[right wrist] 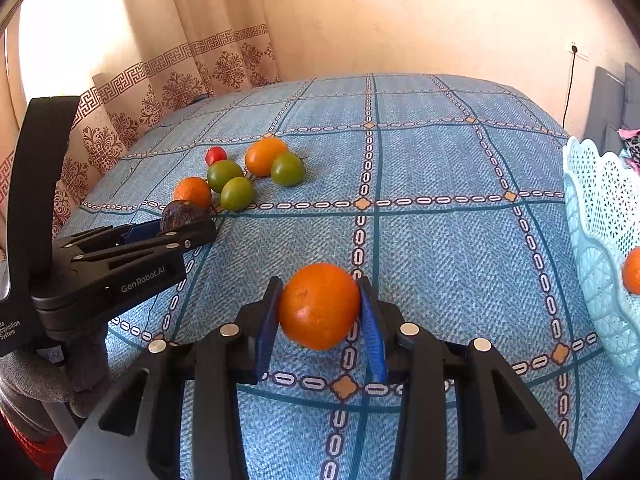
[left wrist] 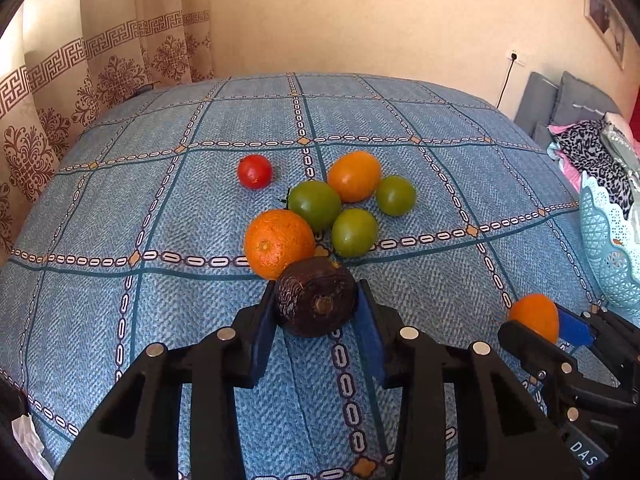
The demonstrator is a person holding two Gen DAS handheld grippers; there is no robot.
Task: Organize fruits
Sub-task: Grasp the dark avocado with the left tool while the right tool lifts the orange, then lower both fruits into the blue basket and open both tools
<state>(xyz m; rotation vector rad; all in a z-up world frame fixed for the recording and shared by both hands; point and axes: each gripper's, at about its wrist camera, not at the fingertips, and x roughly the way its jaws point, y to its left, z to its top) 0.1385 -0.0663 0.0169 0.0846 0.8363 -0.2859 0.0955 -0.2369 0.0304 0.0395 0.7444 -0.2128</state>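
Observation:
My left gripper (left wrist: 316,304) is shut on a dark wrinkled avocado (left wrist: 316,298), just in front of the fruit pile; it also shows in the right wrist view (right wrist: 182,216). My right gripper (right wrist: 320,308) is shut on an orange (right wrist: 319,306) and holds it above the blue cloth; it shows in the left wrist view (left wrist: 536,318) too. The pile holds two oranges (left wrist: 278,242) (left wrist: 354,176), three green tomatoes (left wrist: 315,204) and a red tomato (left wrist: 254,171). A light blue lattice basket (right wrist: 600,240) at the right holds another orange (right wrist: 633,271).
A blue patterned cloth (left wrist: 160,208) covers the table. Patterned curtains (left wrist: 100,80) hang at the left and back. Grey cushions and clothes (left wrist: 588,140) lie beyond the right edge. A wall socket with a cable (left wrist: 514,58) is at the back right.

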